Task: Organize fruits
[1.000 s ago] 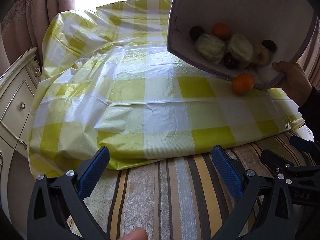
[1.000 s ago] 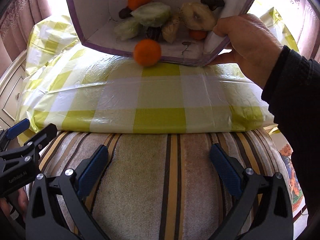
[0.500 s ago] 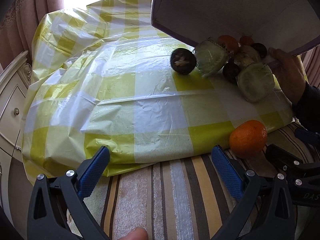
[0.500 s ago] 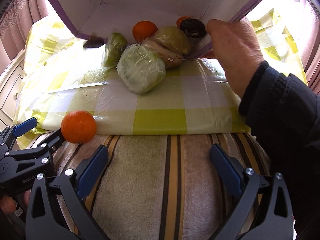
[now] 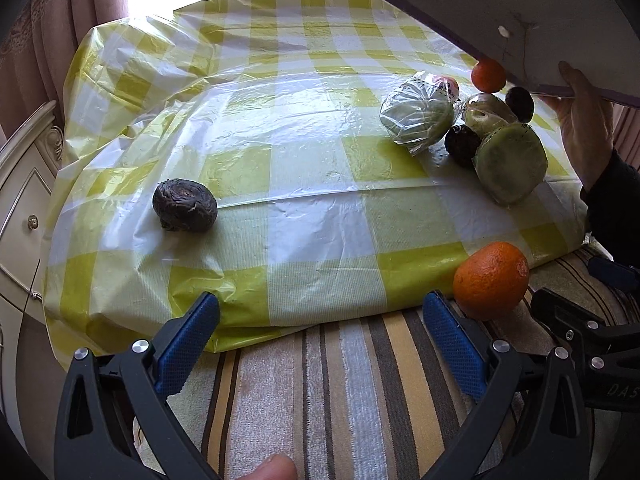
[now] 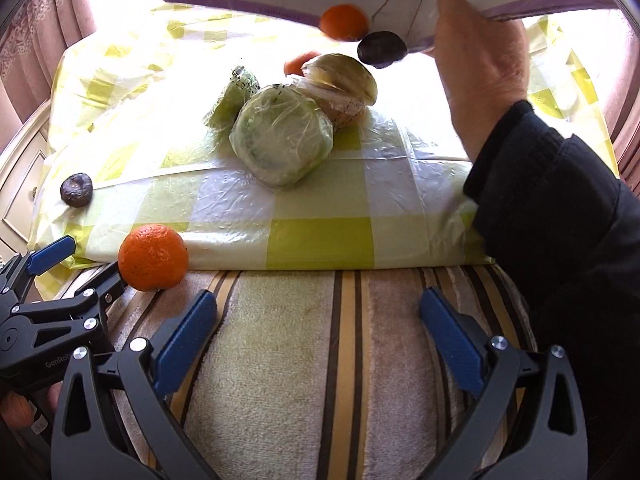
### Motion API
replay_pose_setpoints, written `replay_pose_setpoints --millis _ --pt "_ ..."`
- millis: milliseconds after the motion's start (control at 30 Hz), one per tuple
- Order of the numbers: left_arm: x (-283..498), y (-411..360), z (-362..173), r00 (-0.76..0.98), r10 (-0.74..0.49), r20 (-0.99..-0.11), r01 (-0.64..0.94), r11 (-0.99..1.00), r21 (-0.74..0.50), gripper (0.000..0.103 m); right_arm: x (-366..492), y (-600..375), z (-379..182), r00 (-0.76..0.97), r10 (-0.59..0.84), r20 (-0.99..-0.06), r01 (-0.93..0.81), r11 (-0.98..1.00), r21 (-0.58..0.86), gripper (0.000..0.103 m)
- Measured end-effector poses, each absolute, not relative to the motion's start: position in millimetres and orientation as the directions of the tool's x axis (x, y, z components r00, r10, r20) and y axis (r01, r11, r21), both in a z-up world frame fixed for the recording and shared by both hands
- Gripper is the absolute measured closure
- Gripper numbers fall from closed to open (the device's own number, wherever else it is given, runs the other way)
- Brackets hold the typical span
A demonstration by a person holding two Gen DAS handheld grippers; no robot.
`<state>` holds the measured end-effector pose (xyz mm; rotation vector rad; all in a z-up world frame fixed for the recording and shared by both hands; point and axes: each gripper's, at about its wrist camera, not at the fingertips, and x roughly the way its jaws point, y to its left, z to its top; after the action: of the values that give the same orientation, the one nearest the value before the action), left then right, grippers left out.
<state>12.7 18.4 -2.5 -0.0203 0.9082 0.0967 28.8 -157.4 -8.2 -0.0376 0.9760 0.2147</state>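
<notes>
Resting on the striped towel (image 6: 280,360), both the left gripper (image 5: 320,328) and right gripper (image 6: 318,324) are held released; an orange (image 5: 491,280) is seen at the left gripper's 1 o'clock.

Three round orange citrus fruits (image 5: 490,280): lower right of the left wrist view, upper right, and a sliver behind the wrapped pieces.

Three dark wrinkled round fruits (image 5: 185,206): one at left centre, two at upper right; only two seen from the right wrist.

Three film-wrapped pieces of produce (image 5: 418,118), right of centre: two pale green, one yellowish.

One white box with a purple rim (image 5: 480,8), top right.

One bare hand (image 6: 480,76) on that rim.

Two black grippers with blue pads: left gripper (image 5: 320,340), right gripper (image 6: 318,336), both spread wide.
</notes>
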Motion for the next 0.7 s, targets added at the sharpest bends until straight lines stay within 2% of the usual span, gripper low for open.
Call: replay_pose_setpoints --millis 700 --pt "9.0 18.6 -0.6 0.586 0.079 -0.806 -0.098 0.995 0.026 0.004 28.6 -156.7 -8.3 0.541 0.168 -0.824 -0.204 0.977 0.066 0.001"
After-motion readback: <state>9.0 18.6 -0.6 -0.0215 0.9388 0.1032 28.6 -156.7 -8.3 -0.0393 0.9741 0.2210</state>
